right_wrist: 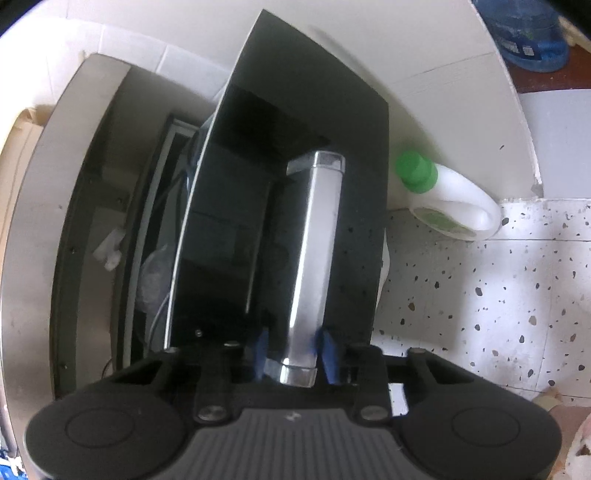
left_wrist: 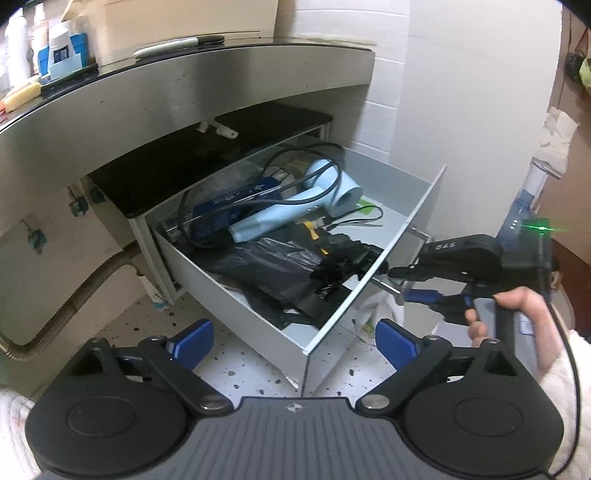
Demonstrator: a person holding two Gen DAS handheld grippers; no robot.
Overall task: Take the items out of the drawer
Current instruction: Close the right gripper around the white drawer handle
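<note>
The white drawer [left_wrist: 354, 295] under the counter stands pulled out. In it lie a light blue hair dryer [left_wrist: 295, 206] with a black cord, a dark blue box [left_wrist: 229, 210] and black plastic bags [left_wrist: 280, 269]. My left gripper [left_wrist: 295, 341] is open and empty, held above the floor in front of the drawer's near corner. My right gripper [left_wrist: 417, 284] is at the drawer front. In the right wrist view it [right_wrist: 295, 350] is shut on the chrome drawer handle [right_wrist: 314, 258], on the black drawer front [right_wrist: 354, 221].
A steel-edged counter [left_wrist: 184, 92] overhangs the drawer, with bottles [left_wrist: 22, 44] and a pen on top. A corrugated hose [left_wrist: 74, 302] runs down at left. A white detergent bottle [right_wrist: 450, 199] with green cap lies on the speckled floor by the wall. A blue water jug [right_wrist: 528, 33] stands behind.
</note>
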